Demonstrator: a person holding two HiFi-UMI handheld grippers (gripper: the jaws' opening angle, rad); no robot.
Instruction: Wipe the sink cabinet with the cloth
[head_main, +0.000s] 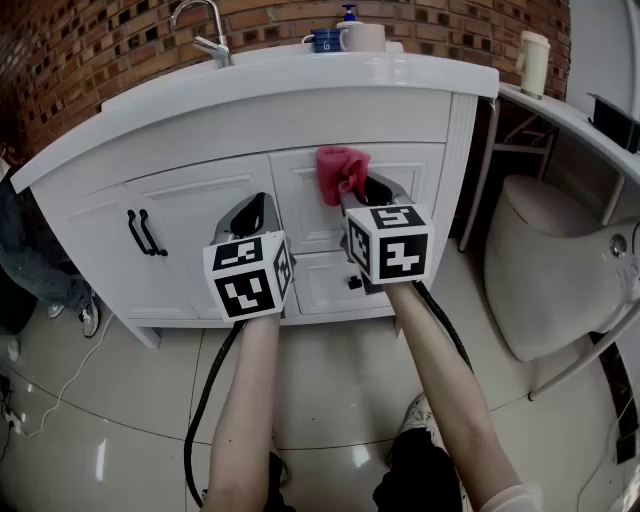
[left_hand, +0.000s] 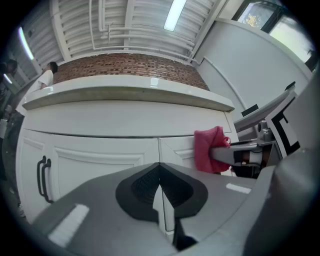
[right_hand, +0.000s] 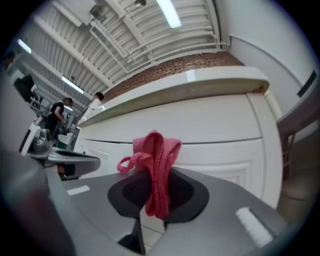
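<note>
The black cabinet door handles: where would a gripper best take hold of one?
Mid-bar, from straight in front. Each of the handles is a slim upright bar standing off its door, so jaws closing sideways would likely wrap it. The free left gripper, shut, sits nearest.

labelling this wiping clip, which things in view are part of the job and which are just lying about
In the job: pink cloth, clamped in the right gripper; white sink cabinet.

Just lying about: faucet, blue cup, white mug, toilet. The left gripper is shut and empty.
</note>
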